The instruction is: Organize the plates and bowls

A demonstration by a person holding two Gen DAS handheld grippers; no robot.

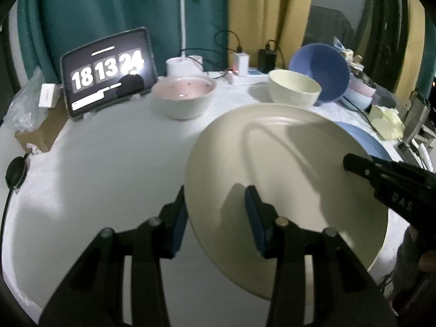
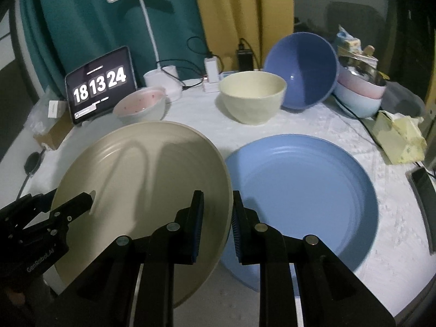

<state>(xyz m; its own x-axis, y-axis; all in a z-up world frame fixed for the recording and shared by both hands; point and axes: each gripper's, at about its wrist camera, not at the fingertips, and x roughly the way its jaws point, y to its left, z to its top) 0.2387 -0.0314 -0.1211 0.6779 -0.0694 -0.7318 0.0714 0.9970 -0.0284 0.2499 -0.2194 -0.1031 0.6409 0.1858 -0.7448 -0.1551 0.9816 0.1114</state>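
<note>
where both claws straddle its rim, round ridged beige plate tilts.

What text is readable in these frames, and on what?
"18 13 24": clock digits on the tablet screen, propped at the back left of the table.
"GenRobot.AI": printed on the body of the left gripper, right wrist view; the last letters are partly blurred.
"DAS": printed on the right gripper, left wrist view; faint.
Small bars above and below the clock digits: no readable text.
Yellow packet at the right: print too blurred to read.
</note>
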